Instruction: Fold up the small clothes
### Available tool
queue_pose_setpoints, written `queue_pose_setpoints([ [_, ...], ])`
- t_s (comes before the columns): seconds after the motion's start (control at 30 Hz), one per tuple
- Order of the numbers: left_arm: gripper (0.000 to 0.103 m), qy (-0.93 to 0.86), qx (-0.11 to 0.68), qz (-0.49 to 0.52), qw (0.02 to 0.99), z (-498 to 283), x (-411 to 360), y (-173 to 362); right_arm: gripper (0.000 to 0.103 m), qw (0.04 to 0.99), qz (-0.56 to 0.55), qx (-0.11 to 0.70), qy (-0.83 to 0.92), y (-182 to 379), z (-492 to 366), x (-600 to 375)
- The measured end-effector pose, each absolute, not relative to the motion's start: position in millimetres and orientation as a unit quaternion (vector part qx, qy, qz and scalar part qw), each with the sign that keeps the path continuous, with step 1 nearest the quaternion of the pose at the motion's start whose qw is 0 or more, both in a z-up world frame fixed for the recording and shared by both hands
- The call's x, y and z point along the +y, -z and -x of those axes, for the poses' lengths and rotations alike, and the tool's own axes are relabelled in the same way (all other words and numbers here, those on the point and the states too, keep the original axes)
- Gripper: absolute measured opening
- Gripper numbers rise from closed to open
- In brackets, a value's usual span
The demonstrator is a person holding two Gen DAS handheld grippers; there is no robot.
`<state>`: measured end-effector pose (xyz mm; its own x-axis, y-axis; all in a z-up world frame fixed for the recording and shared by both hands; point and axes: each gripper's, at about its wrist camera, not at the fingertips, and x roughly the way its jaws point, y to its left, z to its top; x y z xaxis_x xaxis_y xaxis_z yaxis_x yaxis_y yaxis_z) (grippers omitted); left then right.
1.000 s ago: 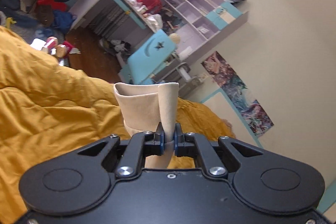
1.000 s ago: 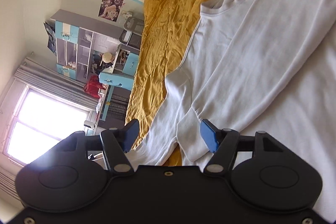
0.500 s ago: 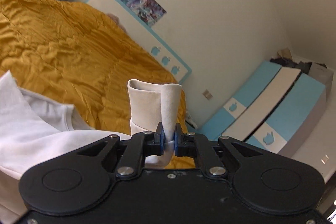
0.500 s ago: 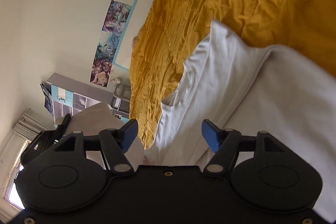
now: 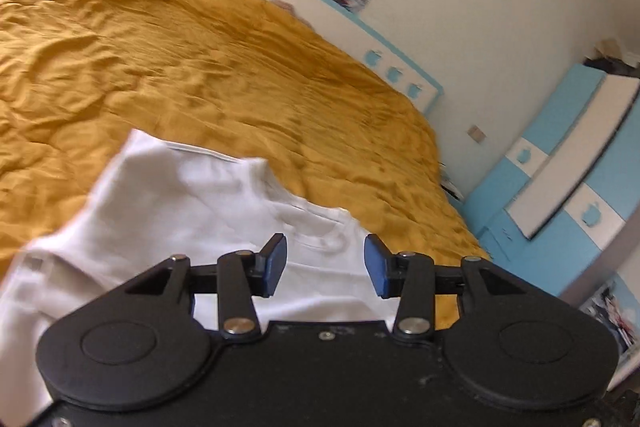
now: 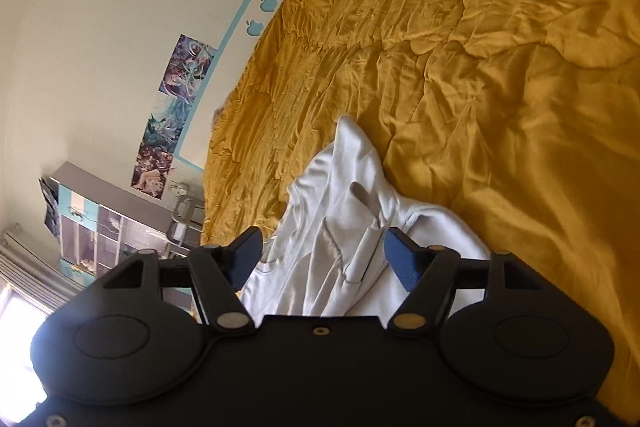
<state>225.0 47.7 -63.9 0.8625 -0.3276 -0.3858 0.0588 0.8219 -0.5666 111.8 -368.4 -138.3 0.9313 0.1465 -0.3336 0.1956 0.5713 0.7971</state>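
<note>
The cream cuff pinched between the left gripper's [image 5: 325, 263] pads half a second ago has gone; its jaws have just been opening and stand apart, empty. The right gripper [image 6: 323, 259] gapes wide (nothing pinched). The white shirt [image 5: 176, 211] lies rumpled at the yellow bedspread's [image 5: 224, 75] near edge.

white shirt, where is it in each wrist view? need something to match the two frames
Left wrist: white shirt lies lower left on the yellow bedspread, running under the left gripper.
Right wrist: white shirt lies bottom centre, bunched, in front of the right gripper.
Shared landmark: the blue-edged headboard with apple cutouts.
</note>
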Motion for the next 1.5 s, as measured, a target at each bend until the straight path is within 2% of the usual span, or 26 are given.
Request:
queue_pose_setpoints([
  [0.17,0.045,0.005,0.263,0.335,0.905,-225.7,138.7,92.1,0.070,0.893,-0.397,0.213,-0.019,130.6,-171.7,-368.8],
  [0.27,0.044,-0.024,0.279,0.350,0.894,-227.7,164.4,105.1,0.065,0.900,-0.354,0.254,-0.023,129.8,-203.0,-362.2],
  [0.53,0.045,-0.018,0.297,0.349,0.889,-236.5,161.8,121.4,0.065,0.907,-0.295,0.302,-0.007,146.3,-250.0,-354.5],
  [0.57,0.045,-0.016,0.298,0.345,0.890,-235.6,159.0,121.2,0.061,0.905,-0.291,0.310,-0.014,150.4,-253.4,-352.7],
  [0.6,0.045,-0.017,0.300,0.340,0.891,-235.1,155.0,119.9,0.036,0.904,-0.290,0.314,-0.018,153.6,-254.8,-351.6],
  [0.63,0.045,-0.018,0.300,0.337,0.892,-236.1,153.5,120.4,0.005,0.903,-0.291,0.316,-0.022,156.0,-255.5,-350.0],
  [0.87,0.045,-0.032,0.303,0.309,0.901,-235.5,146.2,121.0,0.004,0.923,-0.312,0.226,-0.008,117.9,-198.9,-363.9],
  [1.03,0.046,-0.030,0.312,0.343,0.885,-220.6,151.9,125.0,0.004,0.917,-0.295,0.264,0.046,133.8,-204.1,-375.6],
  [1.1,0.046,-0.032,0.314,0.358,0.879,-212.4,155.0,126.6,0.004,0.906,-0.325,0.265,0.046,142.9,-201.0,-382.1],
  [1.4,0.047,-0.039,0.313,0.418,0.852,-224.3,166.6,153.6,0.004,0.900,-0.336,0.273,0.055,143.7,-199.5,-381.0],
  [1.5,0.042,-0.040,0.305,0.445,0.841,-229.4,172.9,161.1,0.004,0.896,-0.349,0.270,0.055,142.7,-194.8,-382.2],
])
